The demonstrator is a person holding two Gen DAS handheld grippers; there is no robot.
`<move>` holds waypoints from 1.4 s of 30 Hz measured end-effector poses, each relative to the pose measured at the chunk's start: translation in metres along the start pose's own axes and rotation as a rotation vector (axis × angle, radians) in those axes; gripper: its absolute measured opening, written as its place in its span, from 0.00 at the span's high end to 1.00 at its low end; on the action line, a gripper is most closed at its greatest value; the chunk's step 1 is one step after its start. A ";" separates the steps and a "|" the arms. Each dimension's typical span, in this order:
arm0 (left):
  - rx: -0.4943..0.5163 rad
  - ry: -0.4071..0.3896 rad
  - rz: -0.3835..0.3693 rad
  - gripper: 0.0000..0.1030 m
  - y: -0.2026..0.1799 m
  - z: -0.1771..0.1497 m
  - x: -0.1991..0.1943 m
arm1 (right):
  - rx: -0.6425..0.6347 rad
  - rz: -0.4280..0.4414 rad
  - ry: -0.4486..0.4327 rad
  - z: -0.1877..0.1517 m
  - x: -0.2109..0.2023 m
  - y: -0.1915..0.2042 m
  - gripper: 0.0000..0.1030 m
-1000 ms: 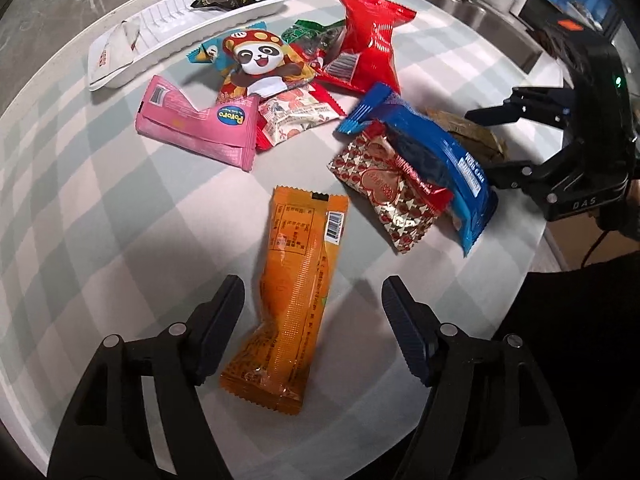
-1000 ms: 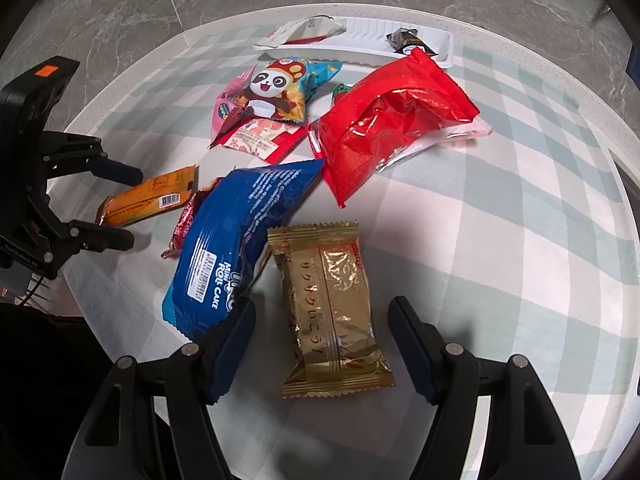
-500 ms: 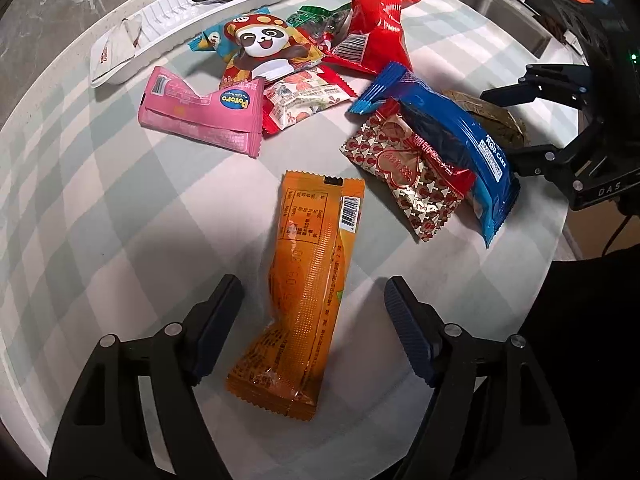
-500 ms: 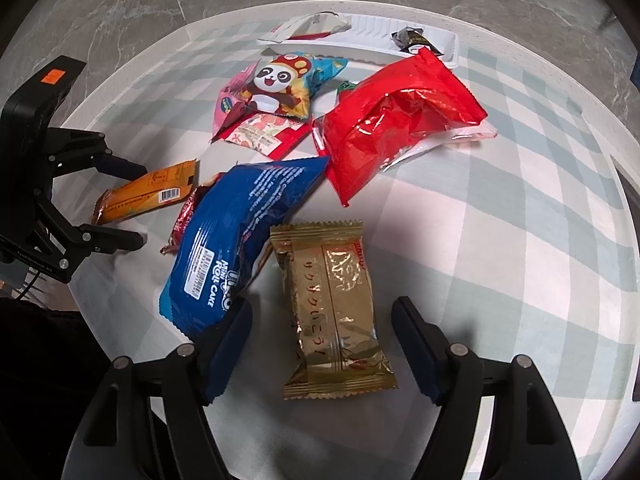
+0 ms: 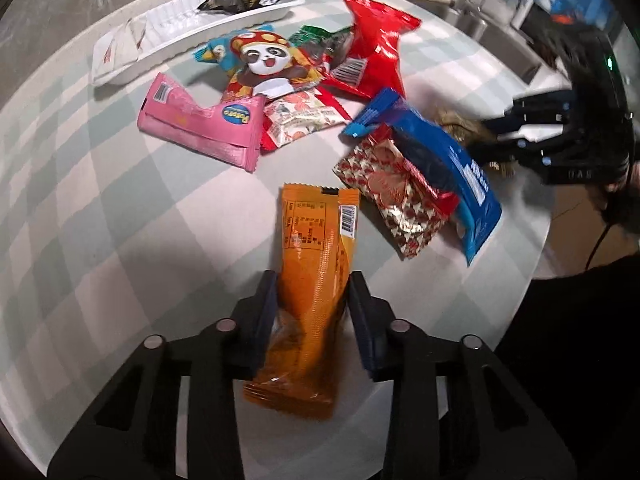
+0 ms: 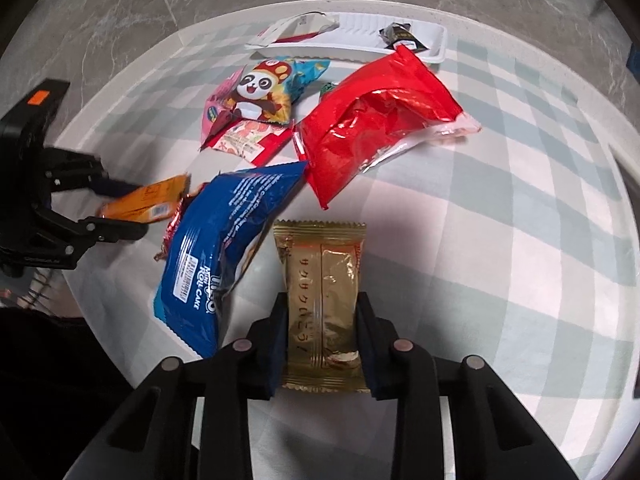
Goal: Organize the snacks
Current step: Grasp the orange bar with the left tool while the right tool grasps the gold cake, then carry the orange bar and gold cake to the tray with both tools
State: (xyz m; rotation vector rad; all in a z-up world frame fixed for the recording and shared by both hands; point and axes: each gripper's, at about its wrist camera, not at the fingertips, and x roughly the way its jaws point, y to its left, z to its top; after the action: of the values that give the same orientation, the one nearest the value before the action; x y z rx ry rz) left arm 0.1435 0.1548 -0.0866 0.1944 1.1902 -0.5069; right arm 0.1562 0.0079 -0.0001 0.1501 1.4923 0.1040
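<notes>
Claws both just closed. My left claw [image 5: 312,300] gripped the long orange foil snack packet [image 5: 312,280] at its lower half; the packet lay on the round bench with pale green-and-white check cloth [image 5: 100,220]. My right claw [image 6: 322,328] pinched the gold foil wafer packet [image 6: 322,304] across its sides, just right of the blue roll-cake bag [image 6: 224,248]. White plastic tray [image 6: 352,32] sat at the far rim, behind the red crinkled bag [image 6: 372,120] and the panda-print packet [image 6: 256,92].
</notes>
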 end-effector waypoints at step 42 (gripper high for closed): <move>-0.483 -0.273 -0.313 0.77 0.166 0.117 -0.064 | 0.433 0.491 -0.157 0.143 -0.013 -0.058 0.67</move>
State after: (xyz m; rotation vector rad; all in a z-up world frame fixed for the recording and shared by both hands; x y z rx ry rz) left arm 0.3028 0.2702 -0.0033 -0.4687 1.0441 -0.4843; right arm 0.2959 -0.0568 0.0134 0.8560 1.2773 0.1578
